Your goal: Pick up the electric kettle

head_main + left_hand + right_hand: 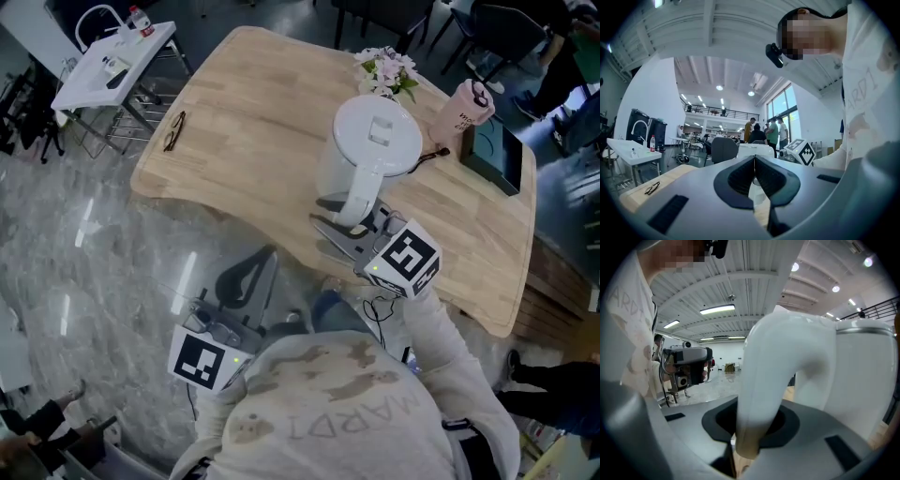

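Observation:
A white electric kettle [375, 141] is over the wooden table [253, 122], its lid facing up. Its curved handle [361, 192] points toward me. My right gripper [349, 230] is shut on that handle; in the right gripper view the white handle [783, 371] fills the space between the jaws of the gripper [750, 427], with the kettle body [862, 371] at the right. Whether the kettle stands on the table I cannot tell. My left gripper [248, 277] is off the table's near edge, shut and empty [754, 164], pointing level at the kettle [751, 151].
Behind the kettle are a pink tumbler [466, 111], a bunch of flowers [389, 70] and a dark tablet [492, 155]. Glasses [174, 129] lie near the table's left edge. A white side table [112, 61] stands at far left. Several people [761, 131] stand far off.

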